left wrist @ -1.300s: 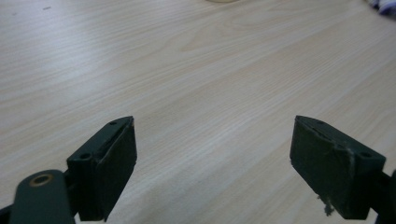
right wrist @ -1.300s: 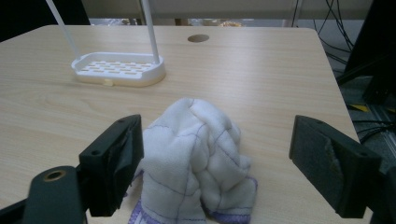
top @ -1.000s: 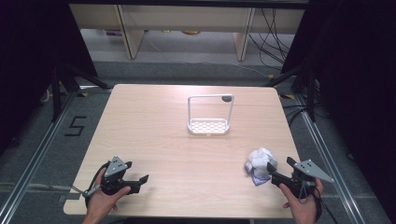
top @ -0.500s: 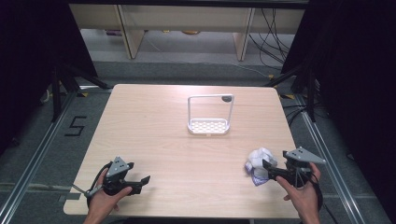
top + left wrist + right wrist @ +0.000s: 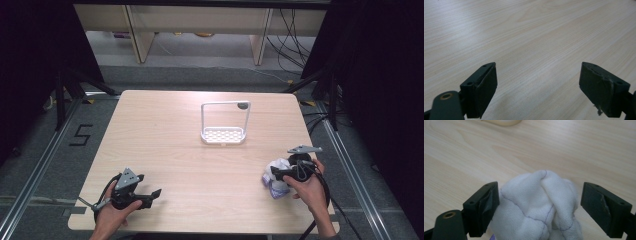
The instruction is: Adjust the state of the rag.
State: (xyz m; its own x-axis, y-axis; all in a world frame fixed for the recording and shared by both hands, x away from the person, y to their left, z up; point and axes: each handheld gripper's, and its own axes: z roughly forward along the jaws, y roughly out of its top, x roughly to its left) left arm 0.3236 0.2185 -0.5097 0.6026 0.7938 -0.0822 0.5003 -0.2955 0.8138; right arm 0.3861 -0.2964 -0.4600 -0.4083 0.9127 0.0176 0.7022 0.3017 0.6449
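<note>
My right gripper stood wide open around the crumpled white cloth, one jaw touching its side, the other just clear, nothing yet clamped. The cloth lay on the wooden table near its right front edge, well apart from the white rack farther back. My left gripper gaped over bare wood near the left front corner, empty.

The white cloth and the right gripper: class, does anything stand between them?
Nothing visible does. In the right gripper view the white cloth sits bunched between the open jaws of the right gripper, on the bare table.
</note>
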